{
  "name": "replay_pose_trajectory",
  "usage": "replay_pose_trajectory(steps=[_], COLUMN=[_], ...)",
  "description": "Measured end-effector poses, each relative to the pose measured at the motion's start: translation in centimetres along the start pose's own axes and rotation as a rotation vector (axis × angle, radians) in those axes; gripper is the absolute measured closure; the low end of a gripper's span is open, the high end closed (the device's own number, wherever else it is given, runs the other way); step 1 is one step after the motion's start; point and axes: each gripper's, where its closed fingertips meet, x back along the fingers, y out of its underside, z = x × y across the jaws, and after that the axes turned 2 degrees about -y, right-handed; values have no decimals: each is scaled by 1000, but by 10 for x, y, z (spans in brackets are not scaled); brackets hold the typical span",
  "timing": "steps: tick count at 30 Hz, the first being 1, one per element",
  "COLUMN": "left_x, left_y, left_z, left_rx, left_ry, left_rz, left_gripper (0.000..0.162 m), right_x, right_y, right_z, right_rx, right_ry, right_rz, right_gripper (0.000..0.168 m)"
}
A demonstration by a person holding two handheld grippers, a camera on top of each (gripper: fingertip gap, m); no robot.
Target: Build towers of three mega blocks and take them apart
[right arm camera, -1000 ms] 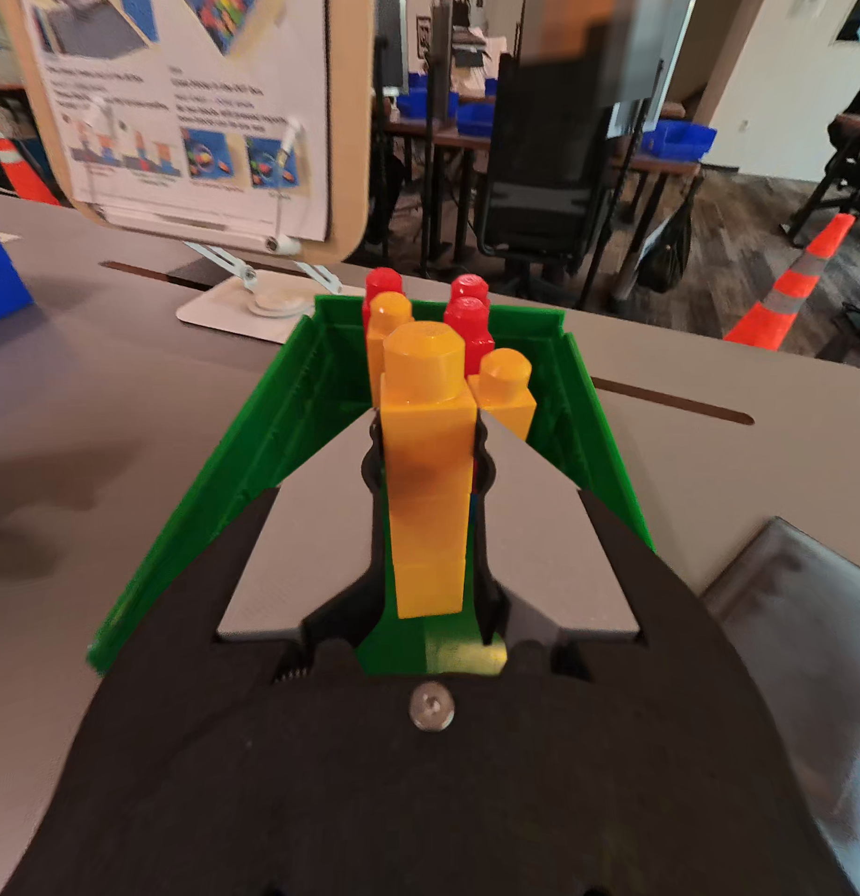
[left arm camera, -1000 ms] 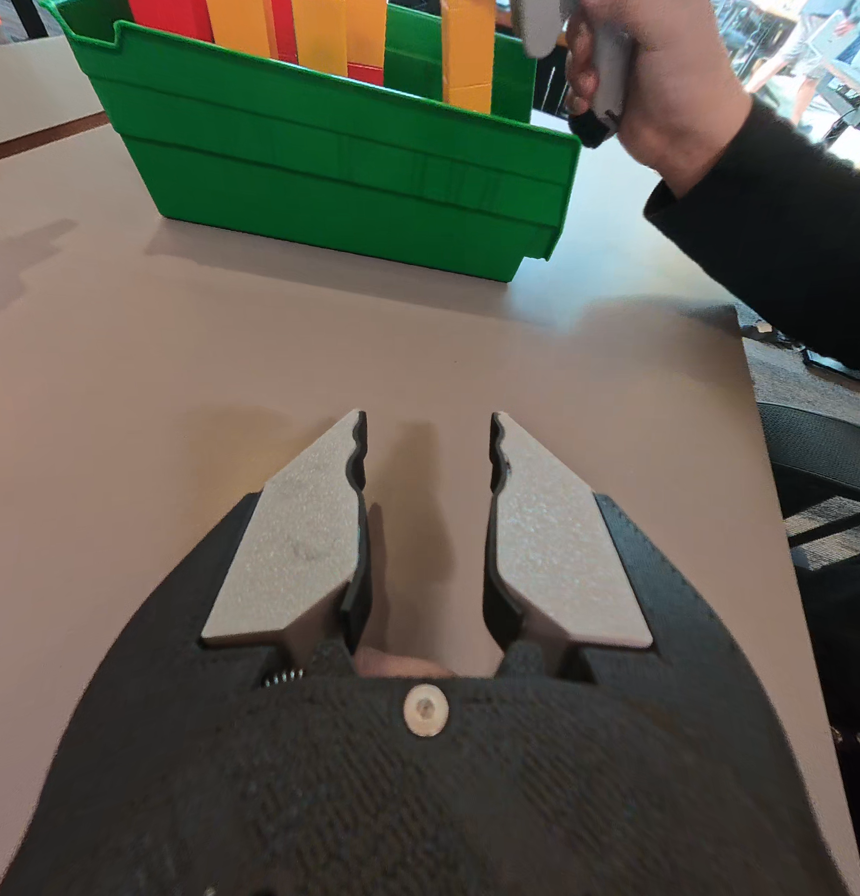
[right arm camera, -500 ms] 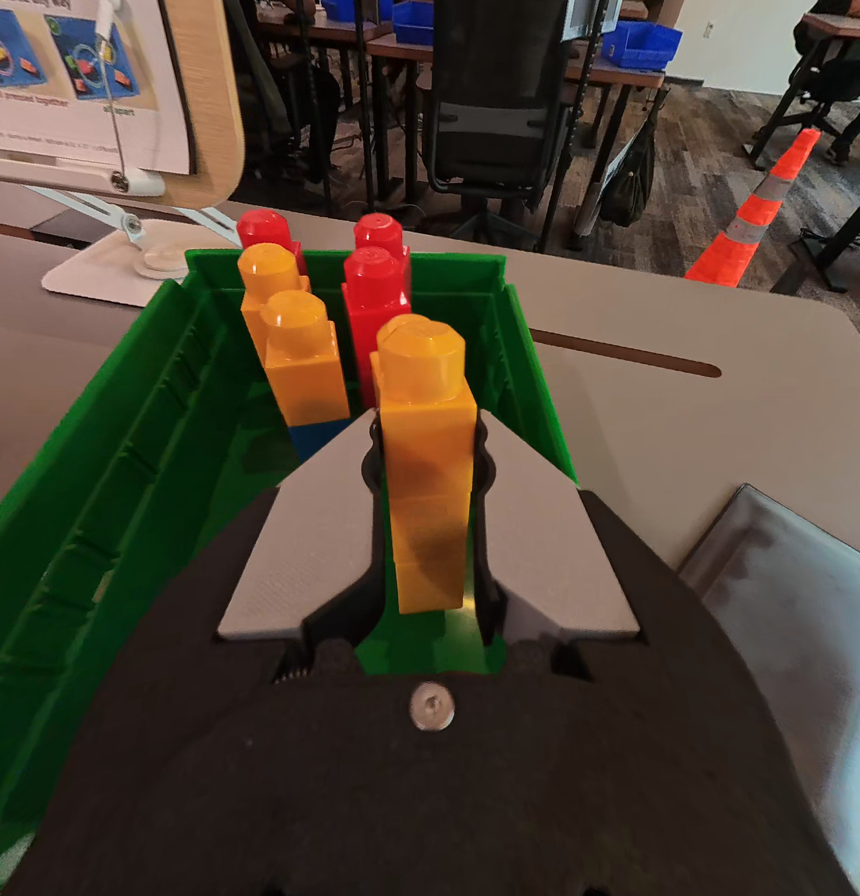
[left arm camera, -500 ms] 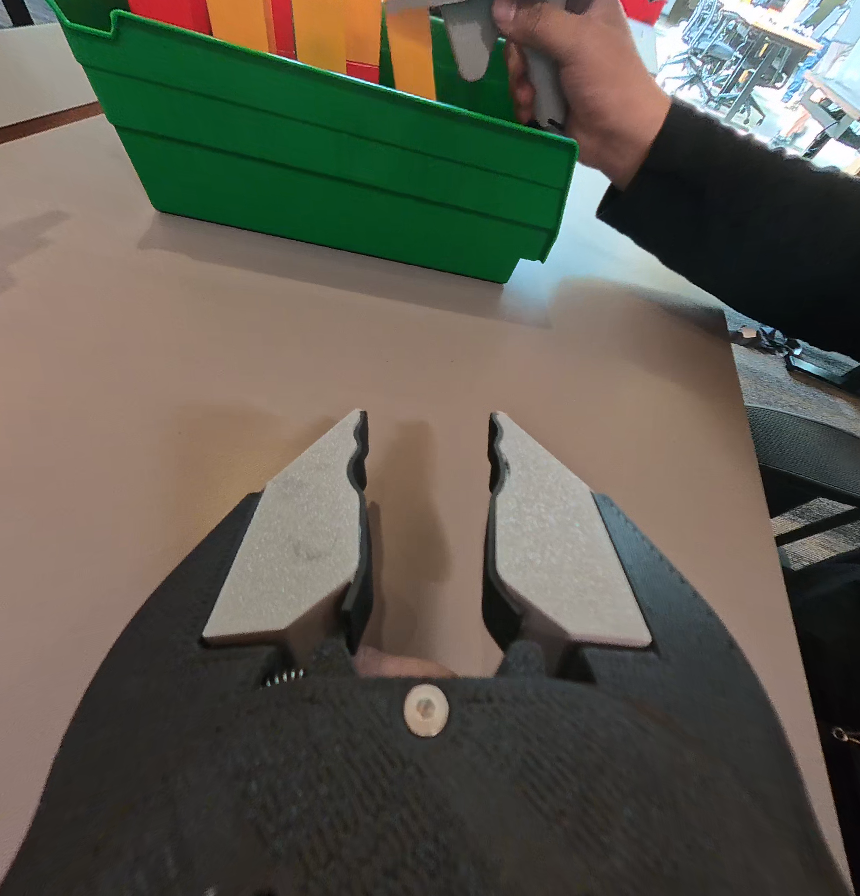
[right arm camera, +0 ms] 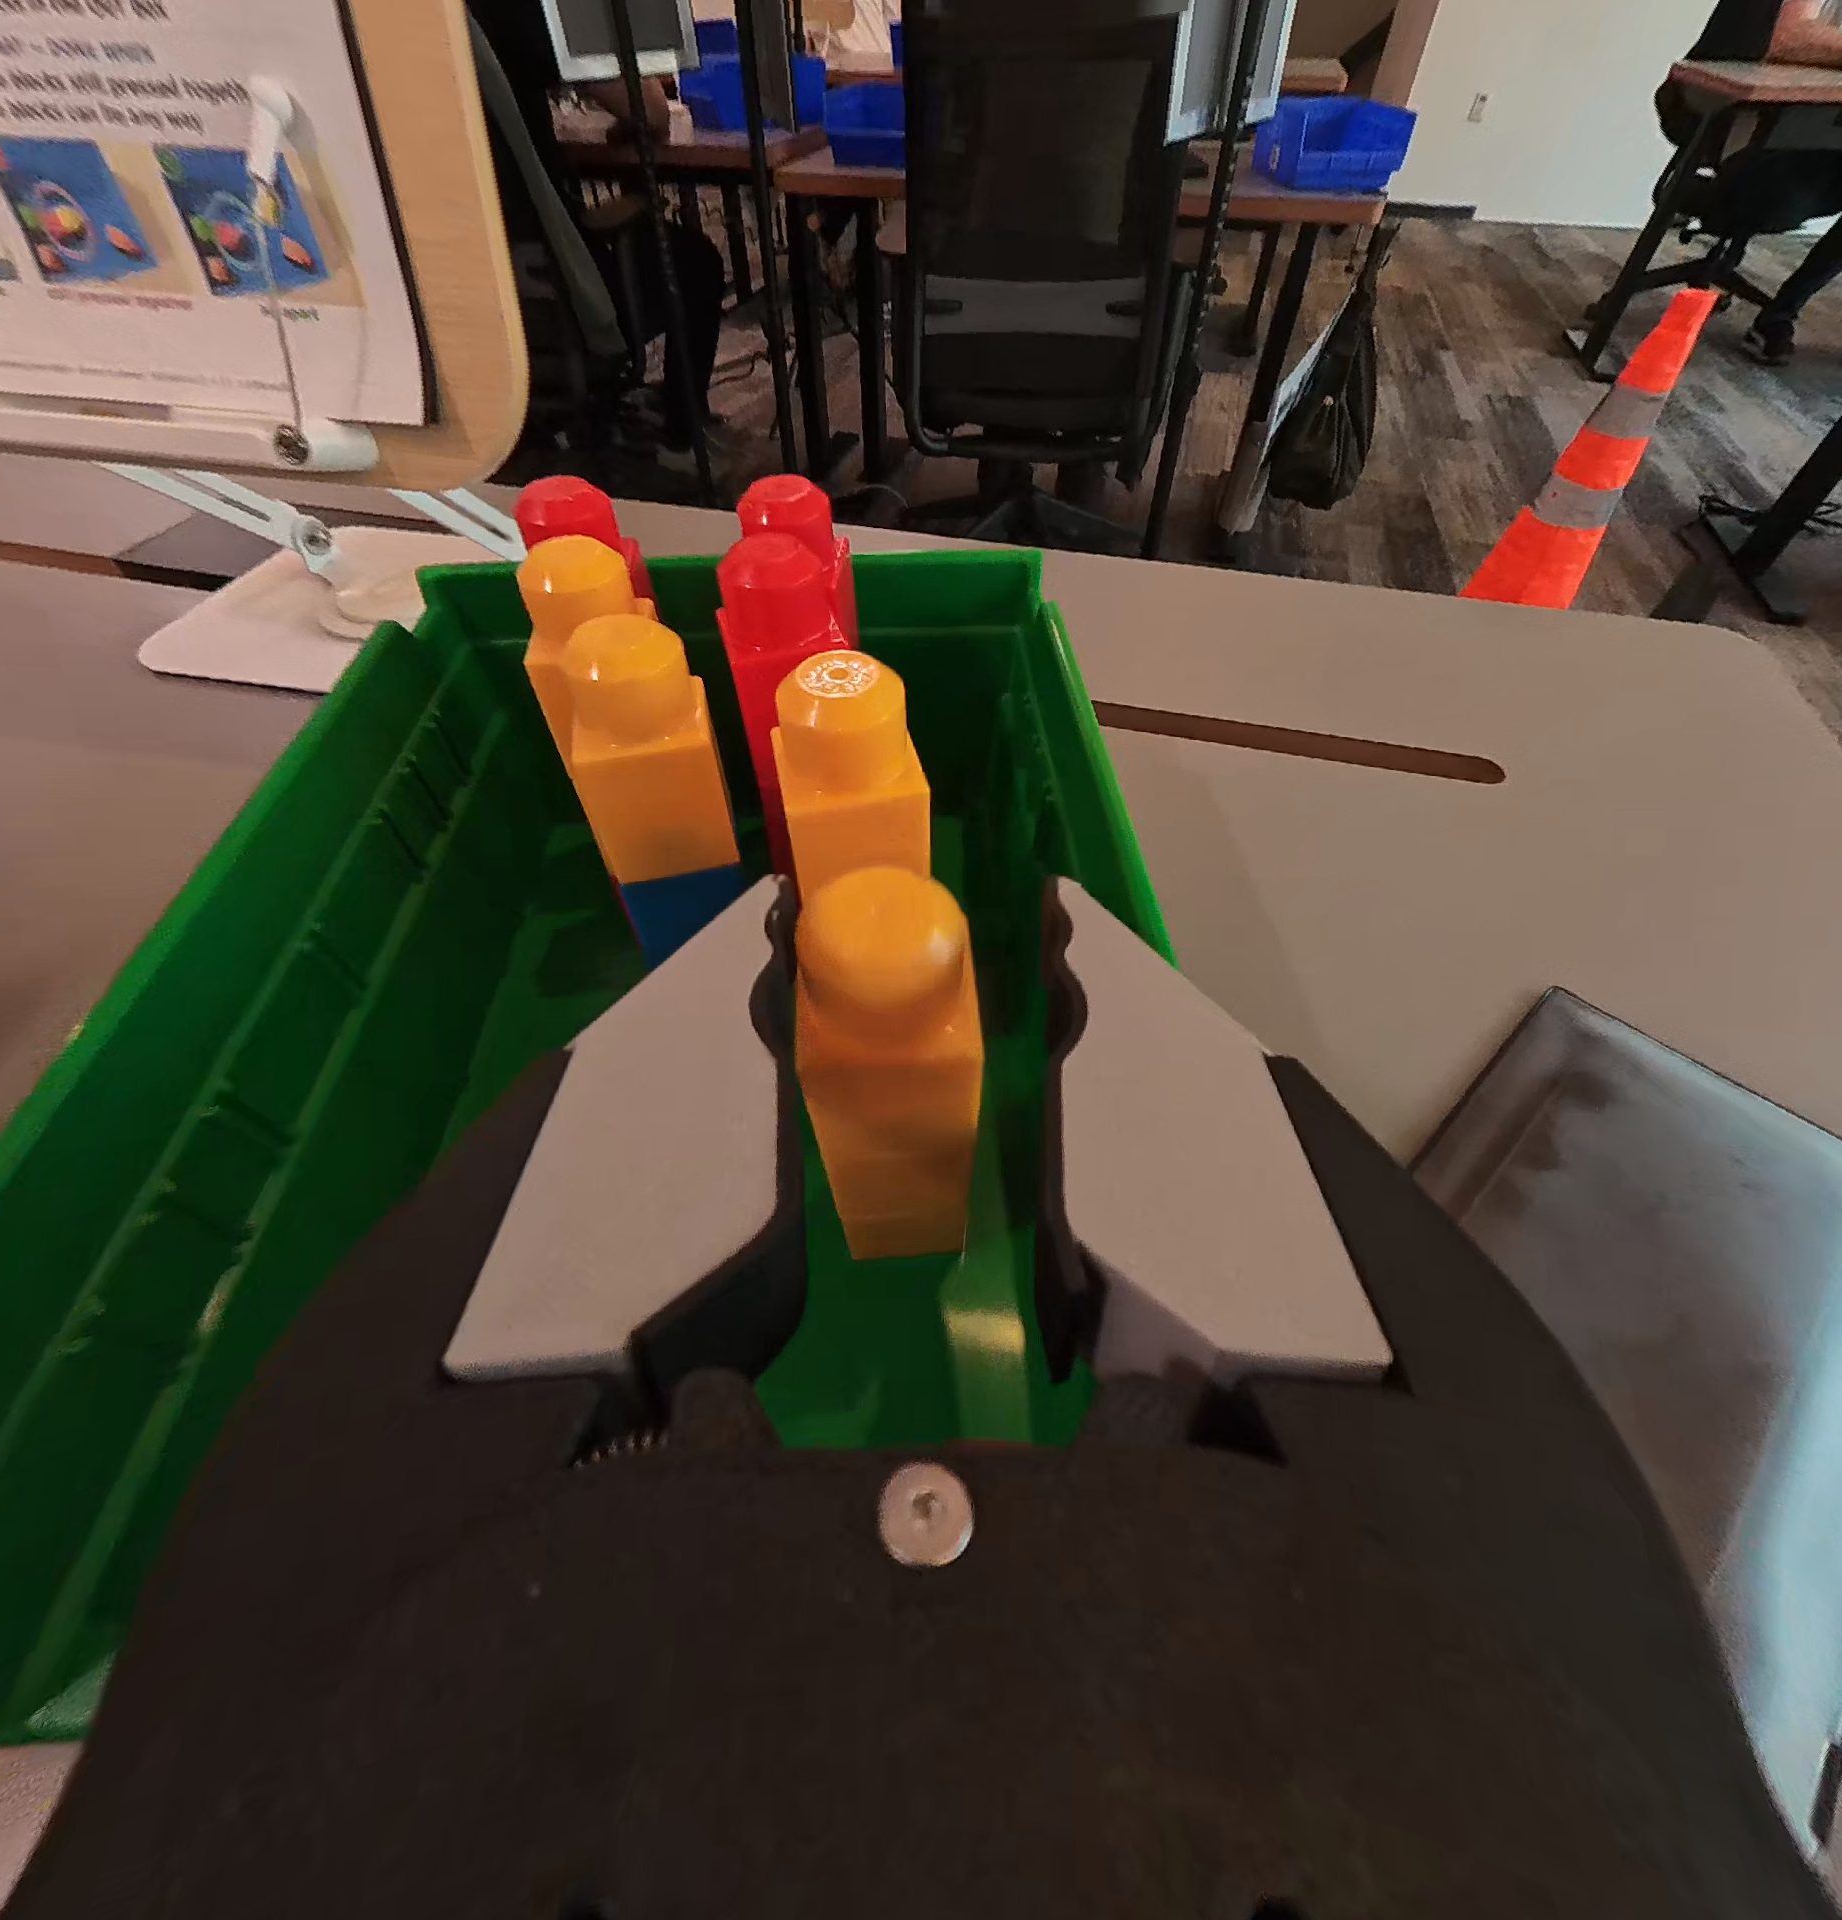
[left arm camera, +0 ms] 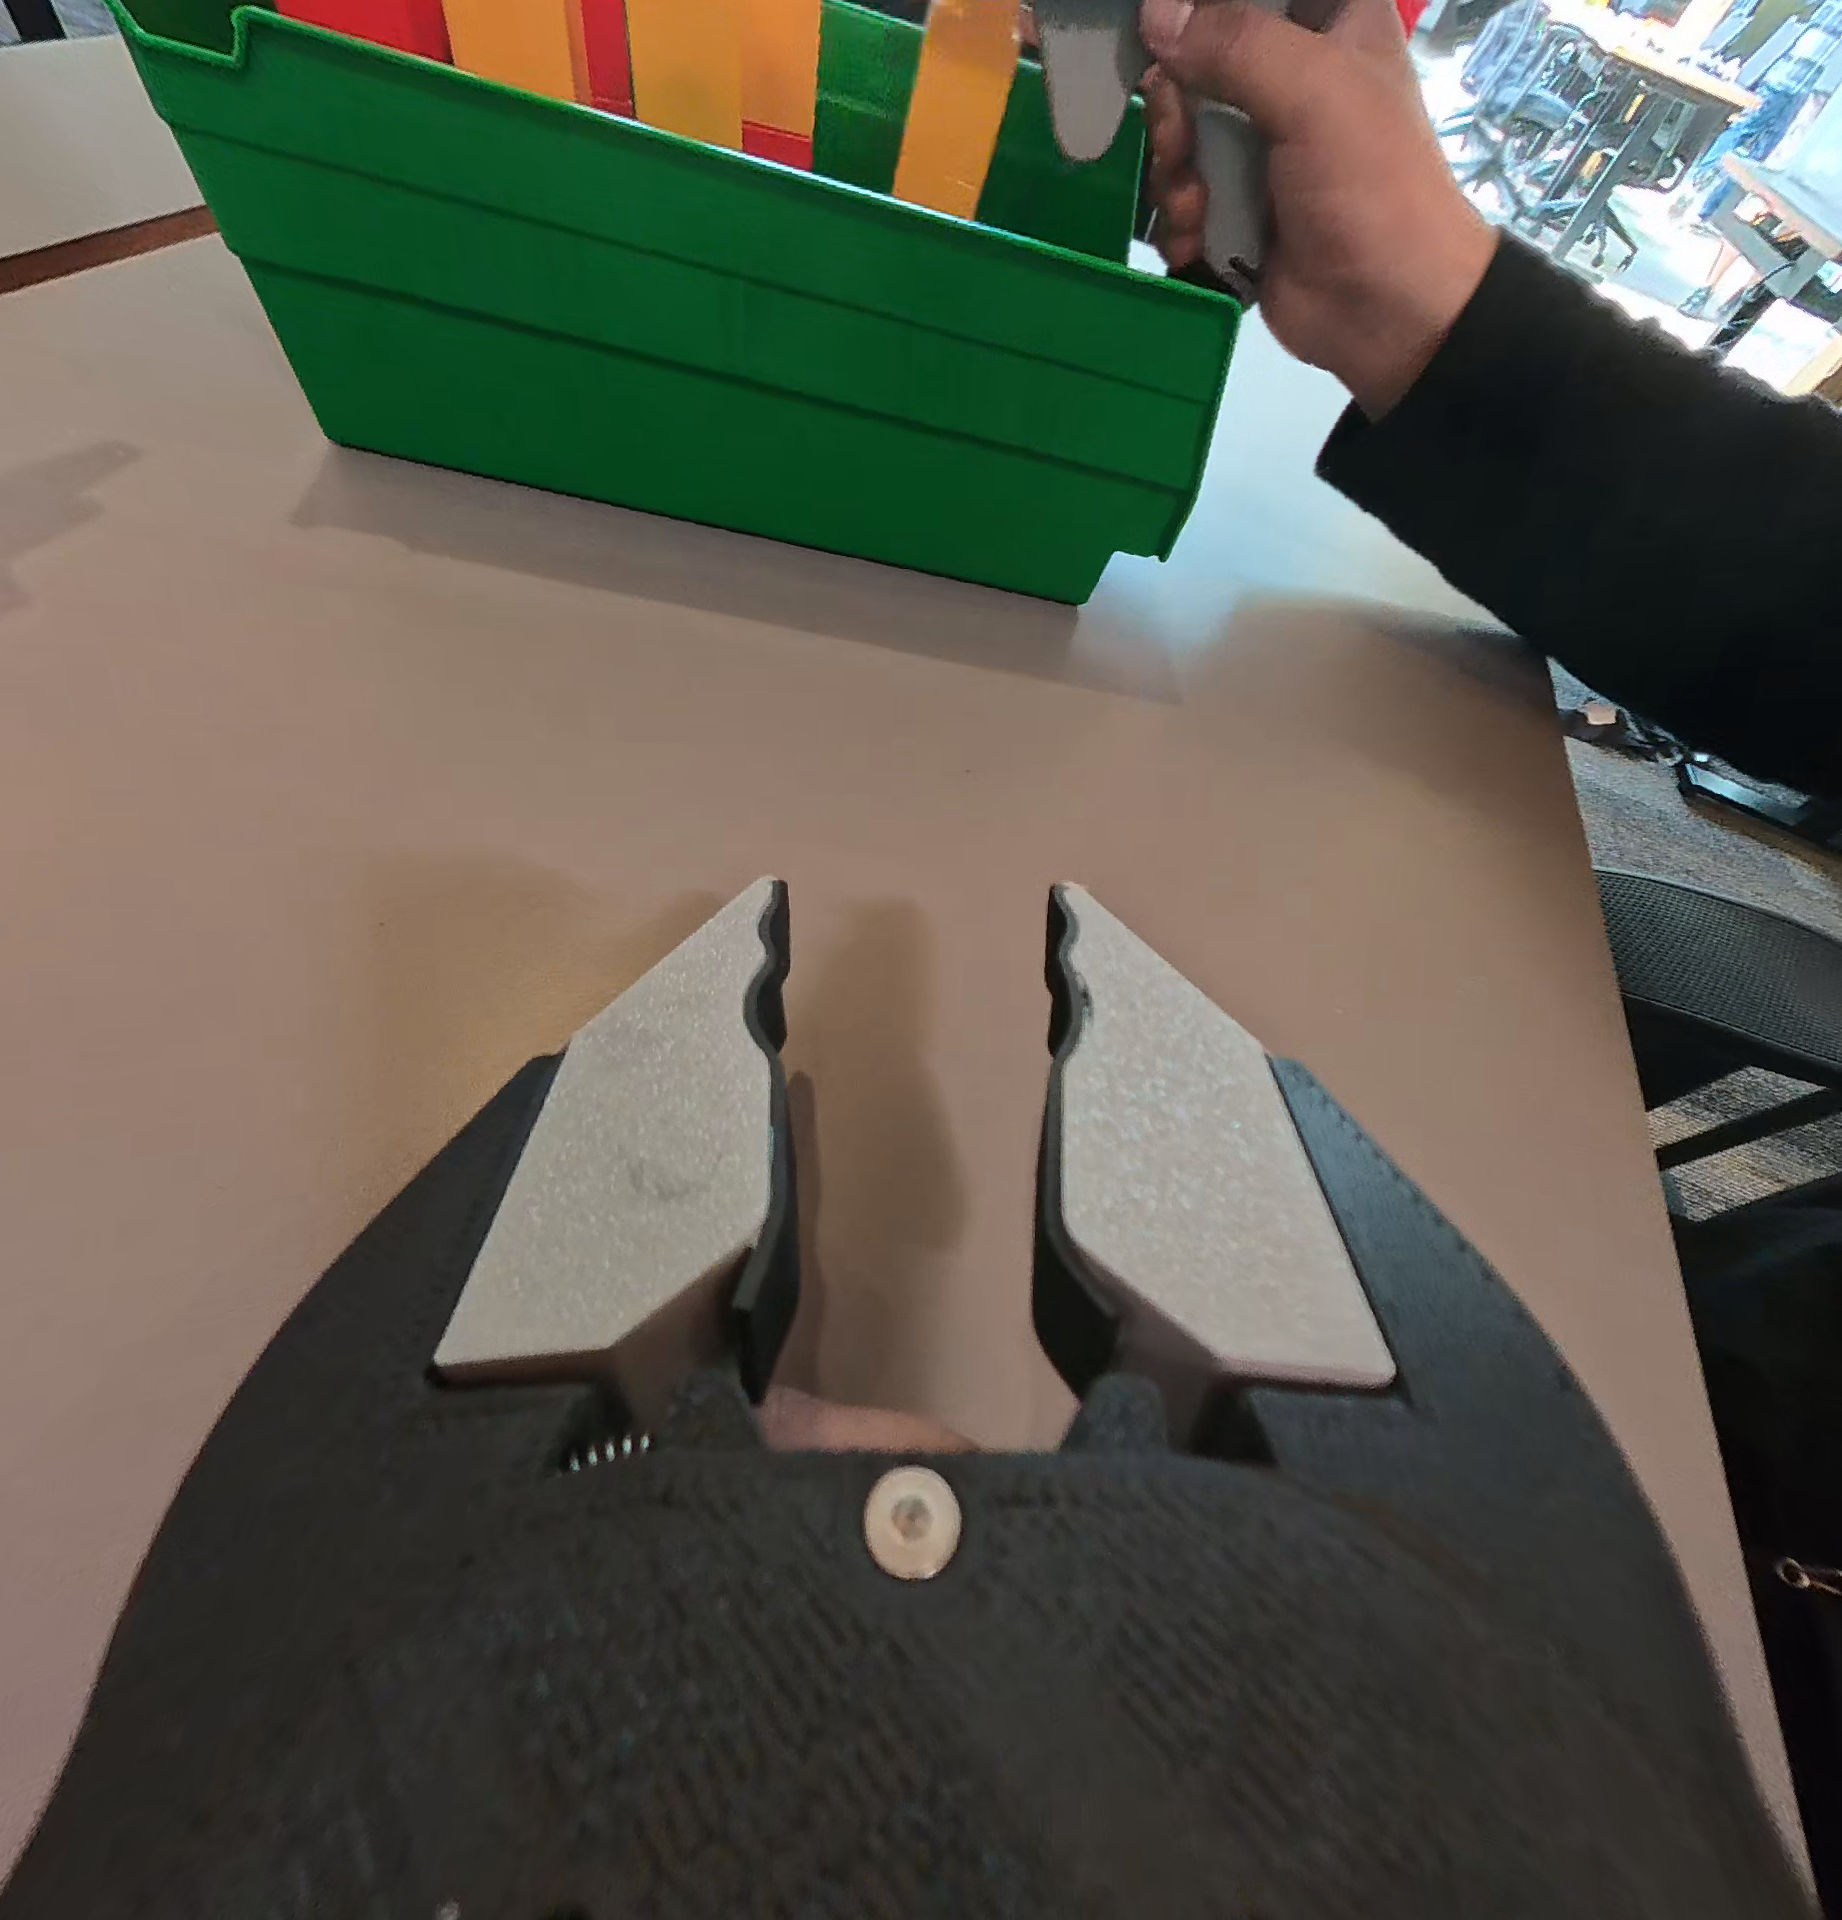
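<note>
A green bin (right arm camera: 273,987) holds several upright block towers, orange and red, one with a blue block below (right arm camera: 678,904). My right gripper (right arm camera: 917,894) is over the bin's near end, open, with its fingers on either side of an all-orange tower (right arm camera: 891,1081) that stands on the bin floor. There is a gap on the tower's right side. In the left wrist view the bin (left arm camera: 751,395) is ahead, and the right gripper's finger (left arm camera: 1083,83) and hand (left arm camera: 1322,208) are beside that tower (left arm camera: 953,104). My left gripper (left arm camera: 917,904) is open and empty over the bare table.
A paper sheet on a wooden stand (right arm camera: 221,208) is behind the bin on the left. A metal tray (right arm camera: 1675,1247) lies to the right of the bin. The table's right edge (left arm camera: 1613,987) borders a black chair (left arm camera: 1748,997). An orange cone (right arm camera: 1592,468) stands on the floor. Tip to tip, the grippers are about 35 centimeters apart.
My right gripper lowered the orange tower into the bin's near end and opened its fingers off it. The left gripper stayed open in place.
</note>
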Motion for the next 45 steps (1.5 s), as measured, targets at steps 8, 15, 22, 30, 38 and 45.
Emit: replay_pose_trajectory(steps=[8,15,22,30,38,45], left_x=[-1,1,11,4,4,1], left_y=[1,0,-1,5,5,7], left_z=[-1,-5,1,2,4,11], left_rx=[8,30,121,110,125,110], left_ry=[-1,-6,118,98,105,121], left_rz=[-8,1,28,-22,-21,-40], left_gripper=[114,113,114,114,114,114], right_x=[48,50,-25,15,82,99], right_y=[-67,-82,-15,-4,-13,51], right_z=[-69,-243,-297,-300,-108,0], right_rx=[36,166,289,333,264,108], right_ry=[-144,-514,-441,-459,-51,-19], right_rz=[205,215,221,171,25,-138], right_gripper=[108,88,95,103,105,114])
